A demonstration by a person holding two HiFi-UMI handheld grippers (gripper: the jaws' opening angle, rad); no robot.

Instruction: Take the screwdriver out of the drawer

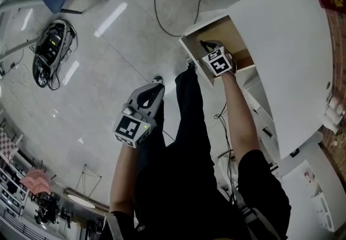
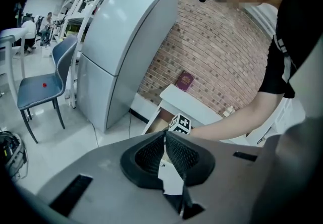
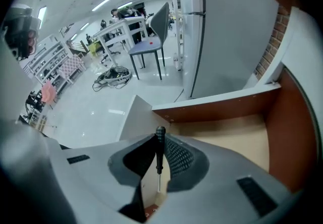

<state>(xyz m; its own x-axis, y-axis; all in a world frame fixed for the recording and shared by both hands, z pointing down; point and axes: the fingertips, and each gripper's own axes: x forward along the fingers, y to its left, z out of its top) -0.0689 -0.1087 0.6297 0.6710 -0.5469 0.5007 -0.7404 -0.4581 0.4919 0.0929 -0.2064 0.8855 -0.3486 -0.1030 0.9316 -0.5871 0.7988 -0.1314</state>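
Right gripper (image 3: 160, 141) clamped on black-handled screwdriver (image 3: 160, 155), at open drawer (image 3: 222, 109). Left gripper (image 2: 165, 136) jaws together, empty, well apart.

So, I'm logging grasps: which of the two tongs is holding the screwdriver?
The right tongs, shut on the black-handled screwdriver at the open drawer. The left tongs are shut on nothing, away from the drawer.
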